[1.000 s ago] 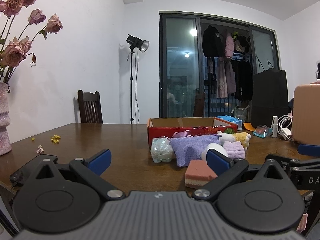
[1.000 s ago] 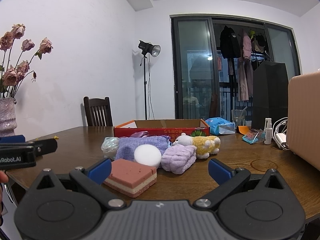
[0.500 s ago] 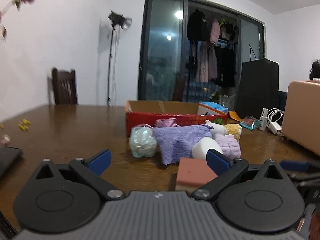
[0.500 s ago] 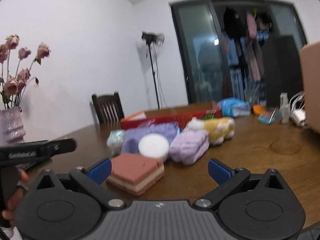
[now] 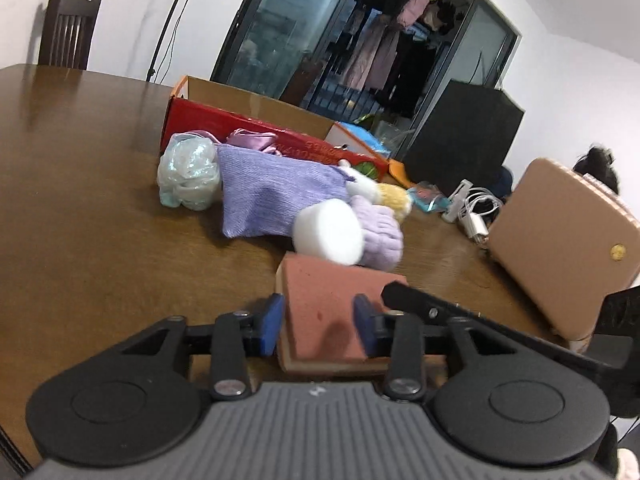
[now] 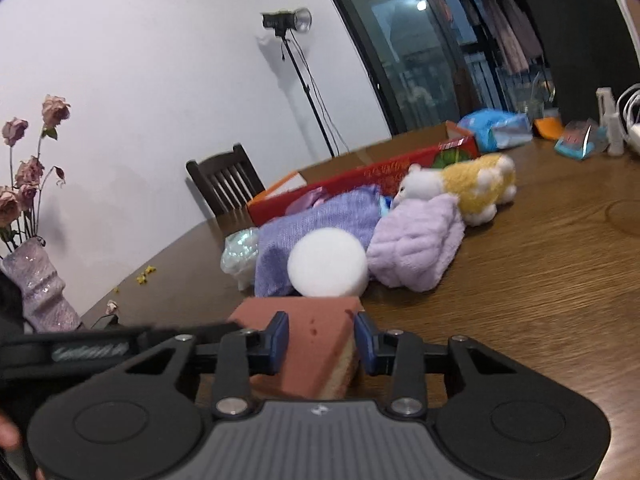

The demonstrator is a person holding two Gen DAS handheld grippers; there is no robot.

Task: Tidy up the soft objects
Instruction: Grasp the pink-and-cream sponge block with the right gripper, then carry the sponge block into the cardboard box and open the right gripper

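Tabletop [image 5: 100, 240]: pink, cream-layered sponge [image 5: 328, 312]

Both wrist views low over table [image 5: 80, 200], very close, facing glass door; left view tilted. Shared: pink sponge [image 5: 332, 304] [image 6: 308, 344], soft pile, red box [image 5: 240, 124] [image 6: 360, 176].

I see a terracotta-pink sponge block with a cream underside [image 5: 324, 300] nearest, lying flat. Beyond it a white round foam puff [image 6: 327, 267] touches a lilac fluffy towel [image 6: 416, 244] and a purple knitted cloth [image 5: 272, 196].
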